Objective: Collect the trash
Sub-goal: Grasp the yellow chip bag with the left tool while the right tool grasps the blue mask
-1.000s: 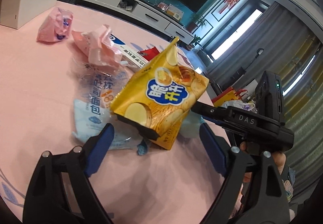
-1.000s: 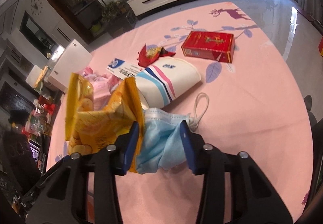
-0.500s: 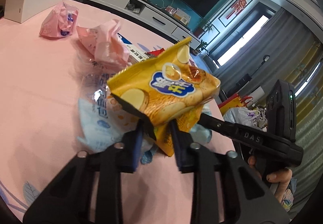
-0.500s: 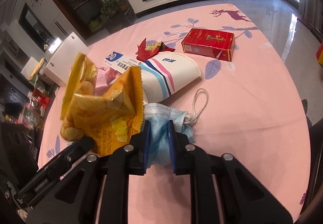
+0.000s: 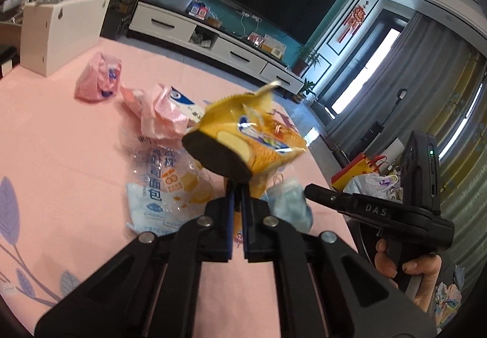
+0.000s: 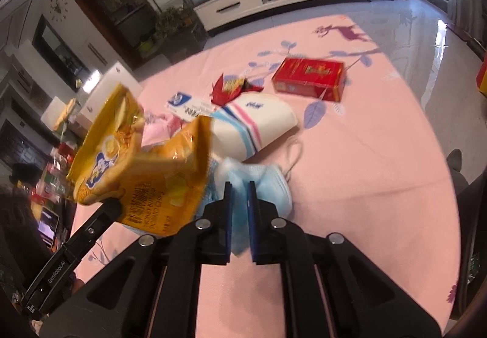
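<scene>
The chip bag (image 5: 252,140) was yellow and crinkled, printed with a blue logo and potato slices, its torn top flaring upward. It hung above the pink table (image 5: 61,155), its lower edge pinched between the closed jaws of the left gripper (image 5: 238,201), and it leaned over the fingertips toward the camera. The mask (image 6: 255,182) was pale blue and pleated, bunched up, with one white ear loop trailing on the cloth. The right gripper (image 6: 239,195) had its jaws clamped on the mask's middle fold, the rest spilling out to both sides.

Motion blur softened the bag's print and top edge in the left view. From the right view the bag (image 6: 140,167) covered the mask's left part and the clear bread wrapper (image 5: 167,186) beneath. Whether the mask had left the table could not be made out.
</scene>
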{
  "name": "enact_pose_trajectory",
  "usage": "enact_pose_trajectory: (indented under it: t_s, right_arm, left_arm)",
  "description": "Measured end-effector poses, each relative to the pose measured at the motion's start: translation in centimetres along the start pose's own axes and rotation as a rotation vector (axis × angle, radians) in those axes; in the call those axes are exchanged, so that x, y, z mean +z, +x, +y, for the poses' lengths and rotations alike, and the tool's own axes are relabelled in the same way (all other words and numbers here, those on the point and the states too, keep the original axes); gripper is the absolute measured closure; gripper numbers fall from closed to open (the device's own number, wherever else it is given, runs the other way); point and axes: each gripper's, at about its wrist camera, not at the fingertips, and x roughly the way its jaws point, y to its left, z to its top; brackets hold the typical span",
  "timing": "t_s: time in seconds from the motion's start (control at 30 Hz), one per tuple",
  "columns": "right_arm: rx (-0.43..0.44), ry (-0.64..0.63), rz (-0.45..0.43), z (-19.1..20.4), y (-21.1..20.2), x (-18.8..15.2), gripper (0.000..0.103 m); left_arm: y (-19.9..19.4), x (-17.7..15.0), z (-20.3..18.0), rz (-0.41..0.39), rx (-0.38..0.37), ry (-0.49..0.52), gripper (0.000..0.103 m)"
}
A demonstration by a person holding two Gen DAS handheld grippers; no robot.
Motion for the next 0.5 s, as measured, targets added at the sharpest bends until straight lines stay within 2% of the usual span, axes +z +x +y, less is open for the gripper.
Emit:
enact_pose_trajectory:
  t_s: [0.5]
  right_arm:
    - [0.003, 0.025, -0.091, -0.8, -3.9, 0.5, 0.096]
  left_arm:
    - [-3.9, 0.8, -1.1, -0.062, -0.003, 0.020, 0.098]
